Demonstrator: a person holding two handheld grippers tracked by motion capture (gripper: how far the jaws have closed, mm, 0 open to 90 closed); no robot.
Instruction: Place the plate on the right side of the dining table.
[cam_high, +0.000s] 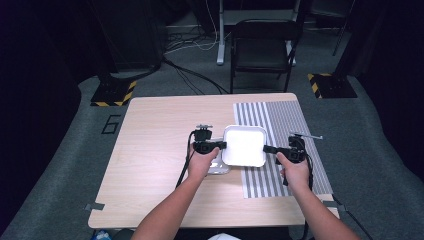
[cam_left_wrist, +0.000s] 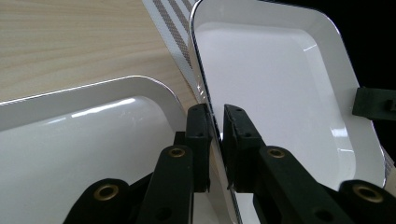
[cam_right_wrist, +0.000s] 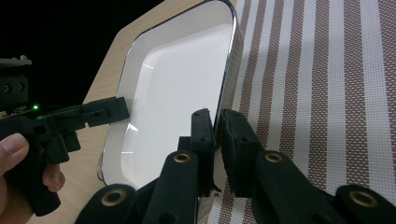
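Tray (cam_high: 244, 145) held by both grippers, above the table (cam_high: 160, 150), half over the striped mat (cam_high: 287, 125). Left gripper (cam_left_wrist: 215, 122) pinched shut on its left rim; right gripper (cam_right_wrist: 218, 125) pinched shut on the right rim. A second tray (cam_left_wrist: 70, 140) lies below, to the left. Step: two-handed carry. Next move likely needs level, matched travel before lowering.

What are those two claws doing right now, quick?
Left claw: closed on the left rim of the white rectangular tray.
Right claw: closed on the same tray's right rim.
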